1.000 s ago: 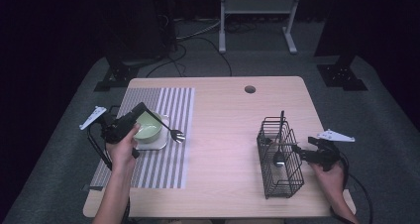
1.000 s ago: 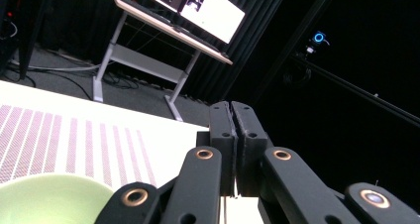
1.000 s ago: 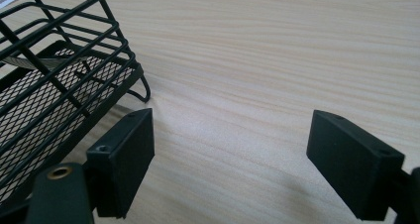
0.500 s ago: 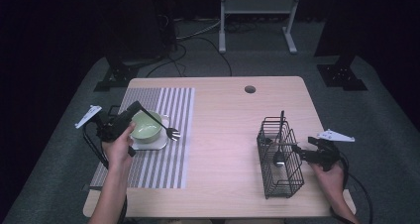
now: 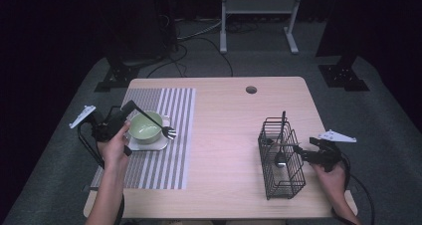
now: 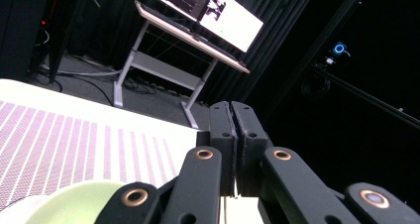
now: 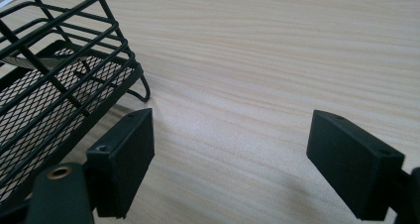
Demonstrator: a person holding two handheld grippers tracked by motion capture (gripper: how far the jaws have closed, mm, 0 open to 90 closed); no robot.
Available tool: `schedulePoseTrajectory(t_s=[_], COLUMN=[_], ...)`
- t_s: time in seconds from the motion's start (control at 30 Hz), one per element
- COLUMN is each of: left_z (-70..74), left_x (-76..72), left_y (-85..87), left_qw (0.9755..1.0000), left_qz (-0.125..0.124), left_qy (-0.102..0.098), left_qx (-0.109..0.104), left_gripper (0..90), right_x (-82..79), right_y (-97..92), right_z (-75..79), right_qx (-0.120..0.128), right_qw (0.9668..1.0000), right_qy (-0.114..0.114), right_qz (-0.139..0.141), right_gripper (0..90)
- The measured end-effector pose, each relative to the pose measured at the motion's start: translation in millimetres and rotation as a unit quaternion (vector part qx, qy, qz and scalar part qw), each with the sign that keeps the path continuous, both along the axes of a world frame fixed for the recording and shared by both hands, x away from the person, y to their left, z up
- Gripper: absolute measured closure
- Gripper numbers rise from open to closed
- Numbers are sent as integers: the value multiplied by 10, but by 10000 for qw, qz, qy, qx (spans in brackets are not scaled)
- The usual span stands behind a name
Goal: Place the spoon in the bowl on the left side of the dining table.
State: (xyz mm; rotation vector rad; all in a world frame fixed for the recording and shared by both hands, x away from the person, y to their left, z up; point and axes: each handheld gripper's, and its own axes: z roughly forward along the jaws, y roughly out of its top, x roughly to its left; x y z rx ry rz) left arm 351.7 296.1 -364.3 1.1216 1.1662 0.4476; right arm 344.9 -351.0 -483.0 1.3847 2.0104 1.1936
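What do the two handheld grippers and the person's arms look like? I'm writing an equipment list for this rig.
Both are black. The left gripper and right gripper each carry a pale grey three-cornered plate on top and trail a black cable. The fingers are flat, blocky black pads with small screw holes, on black links with brass-coloured pivot pins. The person's forearms are bare, with no sleeves in view.

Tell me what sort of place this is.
Probably a recording lab or studio, not a kitchen: black curtains around the wooden table, a monitor on a stand, and a rig-mounted camera with a blue light.
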Motion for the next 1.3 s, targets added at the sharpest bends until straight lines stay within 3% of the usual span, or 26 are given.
schedulePoseTrajectory(t_s=[0.4,1.3], left_z=[11,180], left_x=[9,34], left_y=[94,356], left_qw=[9999,9988], left_qz=[123,475], left_qy=[32,10], left_qx=[19,107], left_gripper=[889,889], right_x=[0,1], right_y=[2,7], right_z=[0,0], right_qx=[-6,-24], right_qw=[10000,10000], right_qy=[1,14], right_qz=[-3,-13], right_gripper=[175,175])
